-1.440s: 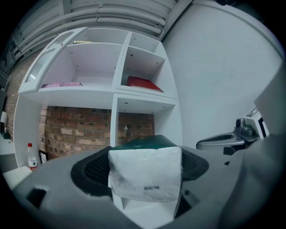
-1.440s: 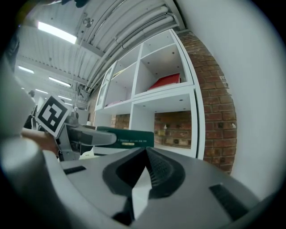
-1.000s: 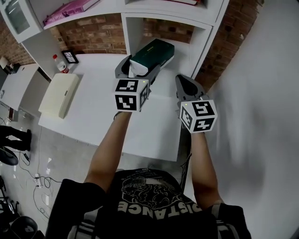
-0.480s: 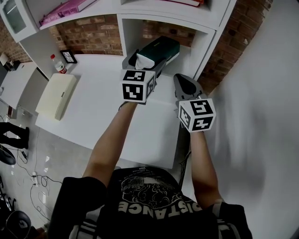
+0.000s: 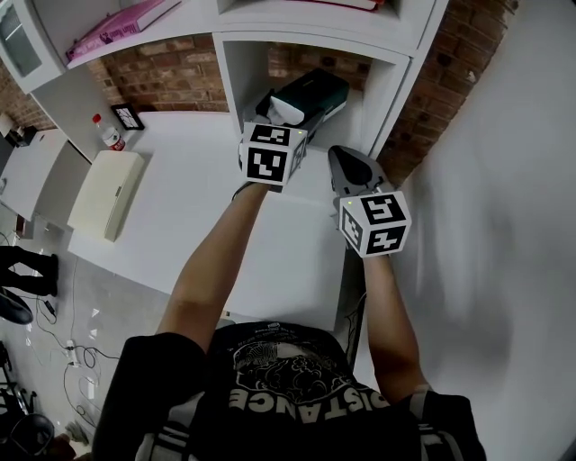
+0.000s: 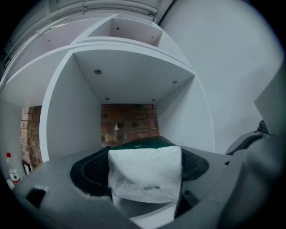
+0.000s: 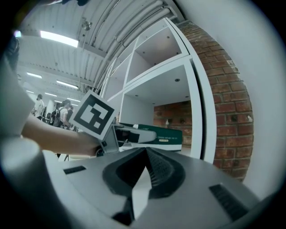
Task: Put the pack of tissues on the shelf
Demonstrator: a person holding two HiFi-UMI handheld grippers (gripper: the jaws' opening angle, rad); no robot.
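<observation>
Left gripper [image 6: 144, 166]: held out in front of the person, at the mouth of the lowest shelf compartment; its marker cube faces up in the head view.
Left fingers [image 6: 91, 172]: closed on the white near end of the pack of tissues, one dark ribbed pad on each side of it.
Pack of tissues [image 5: 315, 93]: dark green on top, white at the gripped end. It lies lengthwise, with its far end inside the compartment and pointing at the brick back wall. Whether its underside touches the compartment floor cannot be told.
Shelf [image 5: 236, 81]: white, divided into open compartments, with red brick showing behind them. The pack sits in the compartment level with the table top, between two white side walls.
Right gripper [image 7: 145, 160]: just to the right of the left one and a little nearer the person, low over the right edge of the table, apart from the pack.
Right fingers: pressed together, with nothing between them.
Table [image 5: 180, 207]: white, running left from the shelf.
On the table, well to the left: a flat cream case [image 5: 106, 191], a bottle with a red cap [image 5: 108, 133] and a small dark picture frame [image 5: 129, 117] at the back.
Upper shelf: a pink book [image 5: 121, 22] lying flat.
</observation>
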